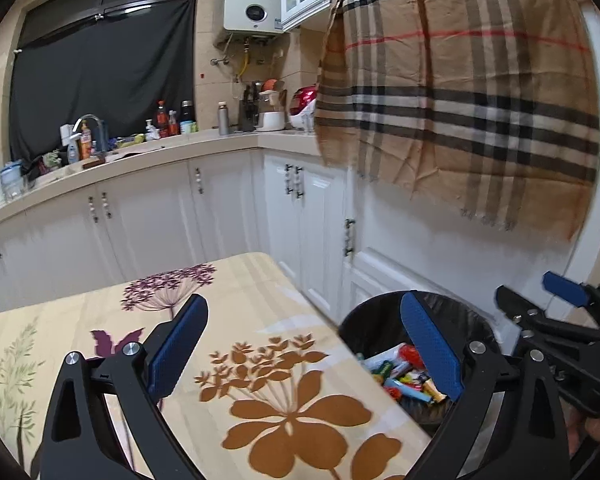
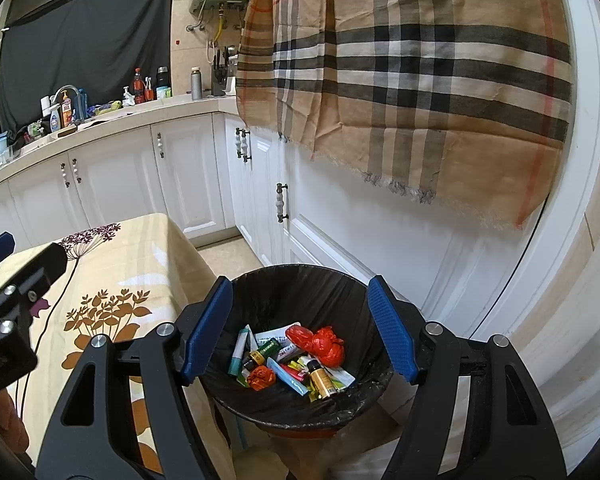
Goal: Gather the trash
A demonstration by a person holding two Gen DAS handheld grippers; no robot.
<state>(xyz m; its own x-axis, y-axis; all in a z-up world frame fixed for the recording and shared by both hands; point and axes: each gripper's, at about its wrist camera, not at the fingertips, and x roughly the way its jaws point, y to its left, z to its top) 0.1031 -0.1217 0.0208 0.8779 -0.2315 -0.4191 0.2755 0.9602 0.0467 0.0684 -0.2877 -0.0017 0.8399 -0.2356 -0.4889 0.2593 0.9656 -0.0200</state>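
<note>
A black-lined trash bin (image 2: pixel 340 284) stands on the floor beside the table and holds several pieces of trash: red crumpled bags (image 2: pixel 320 342), tubes, wrappers and a small brown bottle (image 2: pixel 320 378). My right gripper (image 2: pixel 300 320) is open and empty, directly above the bin's mouth. My left gripper (image 1: pixel 304 344) is open and empty above the flowered tablecloth (image 1: pixel 260 400), with the bin (image 1: pixel 380 320) to its right. The right gripper also shows in the left wrist view (image 1: pixel 560 292), and the left gripper's body shows at the left edge of the right wrist view.
White kitchen cabinets (image 2: pixel 180 172) run behind the table and bin. A plaid cloth (image 2: pixel 420 80) hangs over the door at right. The counter (image 1: pixel 140 152) carries bottles, a faucet and kitchen things. A narrow strip of floor (image 2: pixel 224 256) lies between table and cabinets.
</note>
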